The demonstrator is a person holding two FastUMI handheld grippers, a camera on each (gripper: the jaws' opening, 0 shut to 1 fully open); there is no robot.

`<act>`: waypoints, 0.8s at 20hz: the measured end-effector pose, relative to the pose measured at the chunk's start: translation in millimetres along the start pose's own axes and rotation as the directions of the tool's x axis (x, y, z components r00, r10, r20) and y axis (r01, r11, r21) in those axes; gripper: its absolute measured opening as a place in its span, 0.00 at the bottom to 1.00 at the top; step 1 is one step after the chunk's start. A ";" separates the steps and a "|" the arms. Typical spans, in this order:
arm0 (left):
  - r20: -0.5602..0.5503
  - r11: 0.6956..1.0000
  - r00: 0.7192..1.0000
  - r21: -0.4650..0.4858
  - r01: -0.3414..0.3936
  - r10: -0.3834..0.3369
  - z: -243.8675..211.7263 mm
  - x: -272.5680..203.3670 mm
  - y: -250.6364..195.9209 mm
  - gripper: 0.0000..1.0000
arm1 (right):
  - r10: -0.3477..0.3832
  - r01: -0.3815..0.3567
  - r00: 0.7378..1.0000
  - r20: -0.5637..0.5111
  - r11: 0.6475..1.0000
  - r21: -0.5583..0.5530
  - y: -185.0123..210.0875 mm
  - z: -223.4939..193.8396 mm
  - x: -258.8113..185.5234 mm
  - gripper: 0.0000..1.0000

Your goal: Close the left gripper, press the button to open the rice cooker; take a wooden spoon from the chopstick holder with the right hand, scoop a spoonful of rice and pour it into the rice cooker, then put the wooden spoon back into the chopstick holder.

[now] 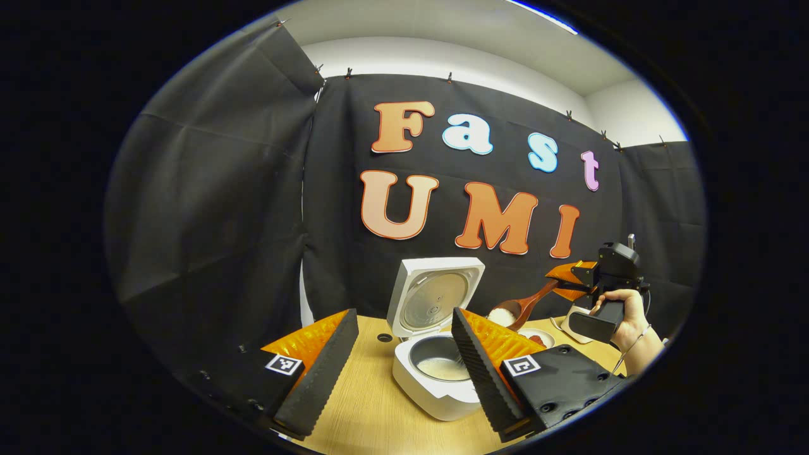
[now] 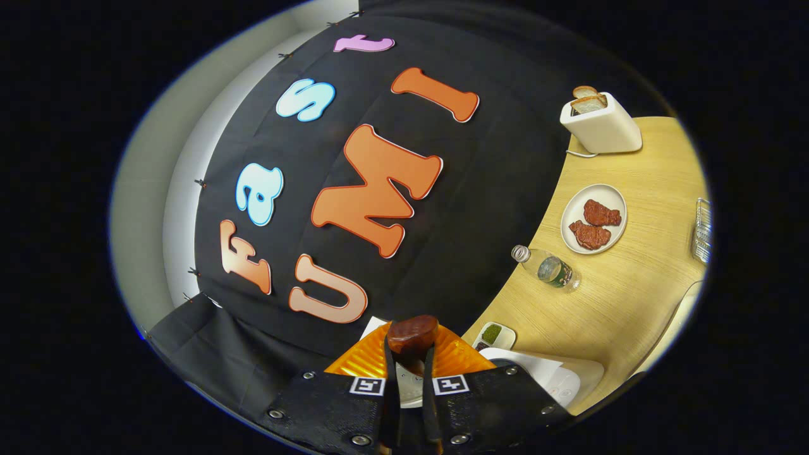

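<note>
Black cloth walls close off the booth behind a pale wooden table (image 1: 366,404), and we go from big things to small. In the left gripper view the white rice cooker (image 1: 436,379) stands on the table with its lid (image 1: 435,297) swung up and back, and the inner pot (image 1: 440,364) holds a thin layer of rice. We hold the left gripper (image 1: 404,373) low in front of the cooker with its fingers well apart and nothing between them; the cooker sits just beyond them, the right finger overlapping the pot's rim in the picture. Farther off to the right, a hand (image 1: 622,316) holds the right gripper (image 1: 565,278), which is clamped on the handle of the wooden spoon (image 1: 521,308). The spoon slopes down toward the cooker, its bowl heaped with rice (image 1: 501,316) and hanging beside the raised lid, above and to the right of the pot. In the right gripper view the right gripper (image 2: 411,379) has its fingers drawn close together on the spoon's handle (image 2: 412,335), whose end juts up between them. Past it on the table we see a white toaster (image 2: 600,123) with bread, a plate (image 2: 594,218) with two reddish pieces, a lying bottle (image 2: 548,268), and a small dish (image 2: 493,335) of something green.
</note>
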State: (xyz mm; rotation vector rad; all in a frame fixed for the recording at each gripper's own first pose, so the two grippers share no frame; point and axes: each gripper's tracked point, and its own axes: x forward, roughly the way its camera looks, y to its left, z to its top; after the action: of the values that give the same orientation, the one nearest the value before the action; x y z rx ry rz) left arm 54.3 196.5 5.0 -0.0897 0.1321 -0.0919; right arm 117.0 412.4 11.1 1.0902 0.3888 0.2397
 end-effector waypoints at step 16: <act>-0.017 1.000 1.000 0.002 0.013 -0.013 -12.6 4.0 -8.7 1.00 | 0.027 -0.027 1.000 -0.001 0.982 -0.187 18.5 -8.1 0.4 0.13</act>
State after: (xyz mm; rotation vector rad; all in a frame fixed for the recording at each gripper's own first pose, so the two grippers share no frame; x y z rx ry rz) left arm 55.9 186.5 -7.2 -0.0873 0.1481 -0.1056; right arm 114.0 427.5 24.3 0.9109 0.3429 0.2937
